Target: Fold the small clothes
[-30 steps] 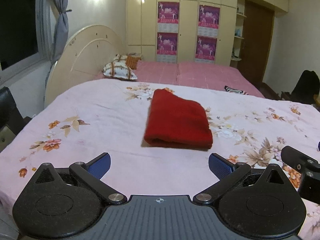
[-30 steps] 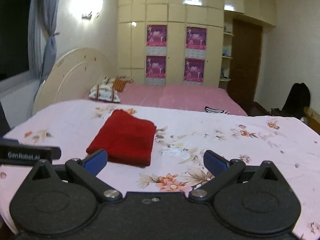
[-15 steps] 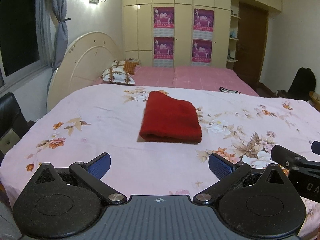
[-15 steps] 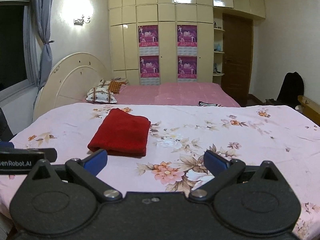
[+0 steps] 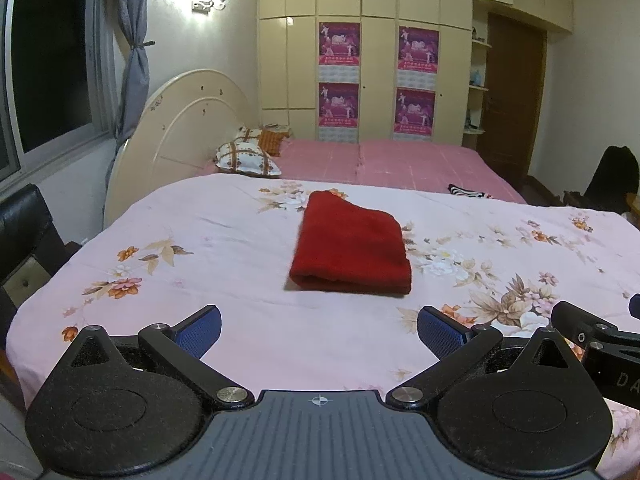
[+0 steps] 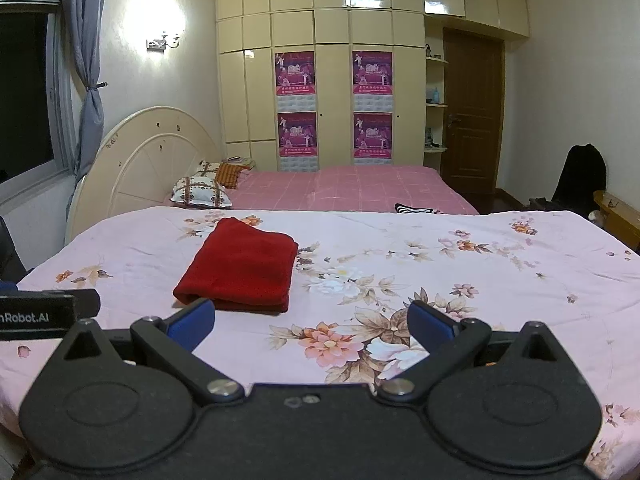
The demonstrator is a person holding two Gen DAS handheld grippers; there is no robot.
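Observation:
A red cloth lies folded into a thick rectangle on the pink flowered bedsheet; in the right wrist view the red cloth sits left of centre. My left gripper is open, well short of the cloth's near edge, nothing between its blue pads. My right gripper is also open and empty, to the right of the cloth and nearer the bed's front edge. Part of the right gripper's body shows at the left view's right edge, and the left gripper's body at the right view's left edge.
A second bed with a pink cover and pillows stands behind, with a round cream headboard. A striped item lies at the far edge. Wardrobes, a door and a dark bag line the back; a black chair sits at left.
Both grippers have drawn back and risen away from the folded cloth, so more of the room shows. The cloth has stayed in place, and both grippers remain open.

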